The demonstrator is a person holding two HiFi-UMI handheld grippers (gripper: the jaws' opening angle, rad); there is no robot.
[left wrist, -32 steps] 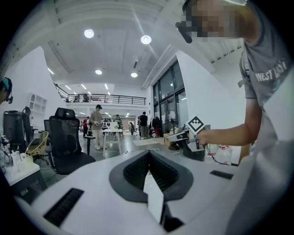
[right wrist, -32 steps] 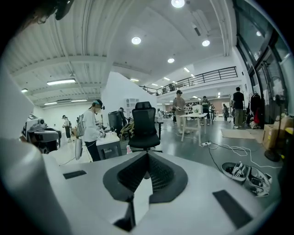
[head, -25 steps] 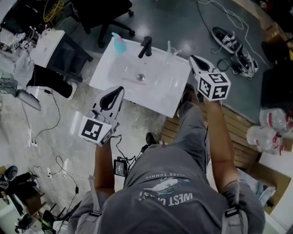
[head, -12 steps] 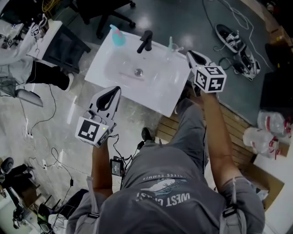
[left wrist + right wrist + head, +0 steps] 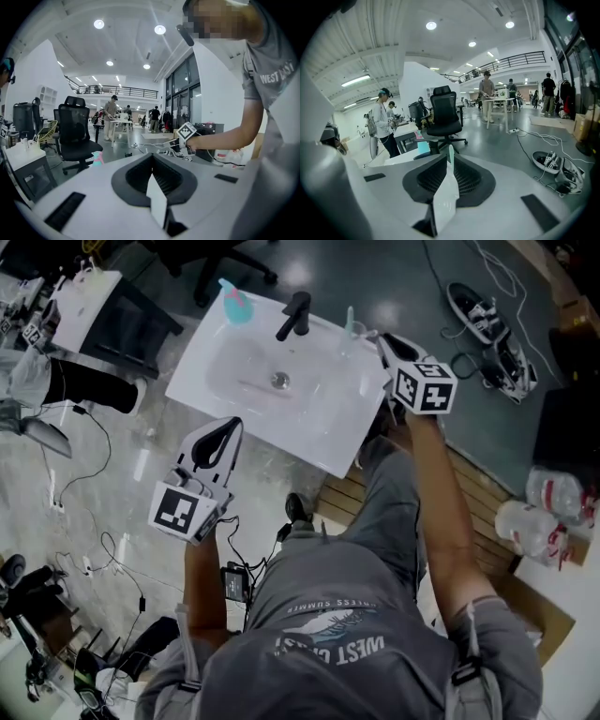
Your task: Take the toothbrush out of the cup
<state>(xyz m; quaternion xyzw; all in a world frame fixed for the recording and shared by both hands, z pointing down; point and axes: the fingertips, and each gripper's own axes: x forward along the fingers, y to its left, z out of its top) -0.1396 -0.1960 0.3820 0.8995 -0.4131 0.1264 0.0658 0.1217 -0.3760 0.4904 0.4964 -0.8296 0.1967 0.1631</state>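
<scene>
A clear cup (image 5: 352, 335) stands on the white sink's (image 5: 314, 423) back right corner. A pale green toothbrush (image 5: 350, 319) stands upright in it. My right gripper (image 5: 382, 341) is close to the cup's right side. Its jaws have just been opening and stand a narrow gap apart, empty. In the right gripper view the toothbrush's top (image 5: 449, 153) shows just past the right gripper (image 5: 449, 162). My left gripper (image 5: 227, 427) hangs off the sink's front left edge, jaws together and empty, and is seen again as the left gripper (image 5: 152, 174) in its own view.
A black faucet (image 5: 294, 315) and a teal soap bottle (image 5: 235, 304) stand along the sink's back. Black office chairs (image 5: 446, 115), shoes (image 5: 487, 320), cables, a wooden pallet (image 5: 478, 493) and plastic bags (image 5: 544, 512) surround the sink. People stand in the background.
My right gripper has come down and in toward the cup, from beside the sink's right corner to right next to it. The left gripper has sunk slightly.
</scene>
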